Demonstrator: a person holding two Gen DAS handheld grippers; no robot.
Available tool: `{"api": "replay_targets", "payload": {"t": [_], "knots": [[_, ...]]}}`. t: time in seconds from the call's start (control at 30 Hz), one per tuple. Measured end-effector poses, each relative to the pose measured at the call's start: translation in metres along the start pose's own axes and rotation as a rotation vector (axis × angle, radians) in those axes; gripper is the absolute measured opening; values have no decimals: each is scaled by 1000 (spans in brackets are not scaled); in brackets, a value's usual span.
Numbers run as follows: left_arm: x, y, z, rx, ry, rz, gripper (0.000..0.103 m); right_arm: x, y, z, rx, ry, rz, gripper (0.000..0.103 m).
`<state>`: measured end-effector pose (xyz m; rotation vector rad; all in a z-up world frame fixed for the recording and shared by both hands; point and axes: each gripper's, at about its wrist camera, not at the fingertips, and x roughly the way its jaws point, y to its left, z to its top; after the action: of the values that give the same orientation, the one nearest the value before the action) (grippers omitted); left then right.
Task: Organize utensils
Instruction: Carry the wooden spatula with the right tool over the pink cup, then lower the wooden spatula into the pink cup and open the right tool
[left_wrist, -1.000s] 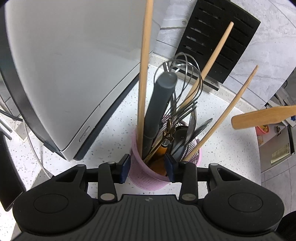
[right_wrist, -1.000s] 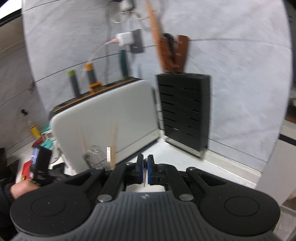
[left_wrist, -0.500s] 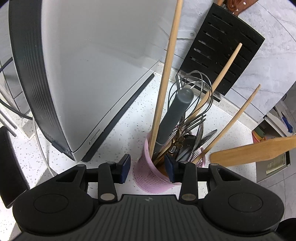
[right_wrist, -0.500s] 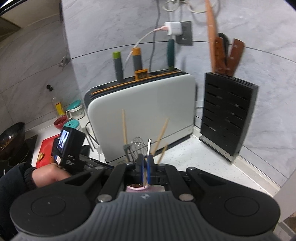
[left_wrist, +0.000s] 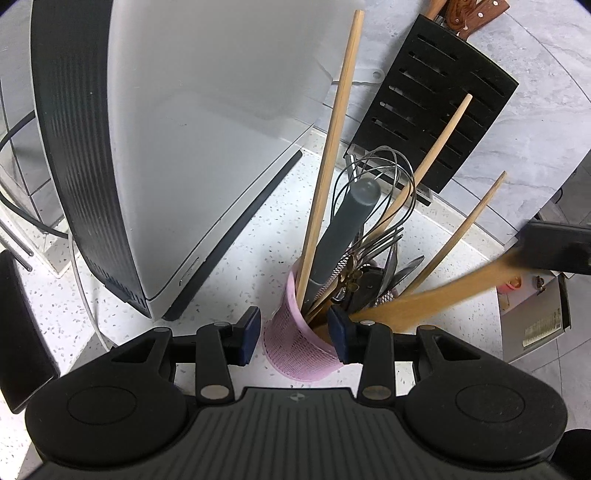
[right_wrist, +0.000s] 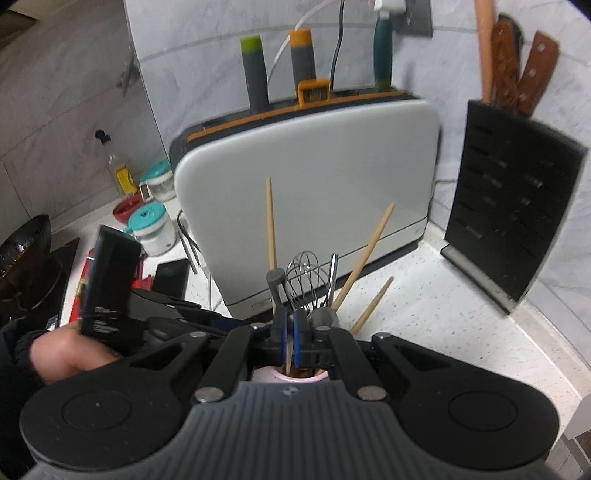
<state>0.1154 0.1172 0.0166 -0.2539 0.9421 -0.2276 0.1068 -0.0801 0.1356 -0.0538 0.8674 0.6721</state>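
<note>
Since a second ago, your right claw (right_wrist: 290, 341) has been swinging in over the pink holder (left_wrist: 295, 347), bringing its wooden spatula (left_wrist: 439, 291) from well out at the right down to the rim. Left wrist view: your left claw (left_wrist: 293, 336) is clamping the holder on the speckled counter (left_wrist: 229, 266), beside the grey board case (left_wrist: 207, 122); whisk (left_wrist: 380, 177) and wooden sticks are standing inside. Right wrist view: your right claw is pinching shut on the spatula's thin edge, directly above the holder's mouth, while your left hand (right_wrist: 70, 354) is gripping its tool.
</note>
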Motion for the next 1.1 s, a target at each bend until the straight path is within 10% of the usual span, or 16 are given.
{"api": "replay_targets", "payload": {"t": [0.63,1.1], "knots": [[-11,4,-3,-6,-31,-6,46,53,-15,14,30,36,4,3],[-32,-4,-12,51,-113,68,47,-16,-27,1,-25,-212,-111,59]]}}
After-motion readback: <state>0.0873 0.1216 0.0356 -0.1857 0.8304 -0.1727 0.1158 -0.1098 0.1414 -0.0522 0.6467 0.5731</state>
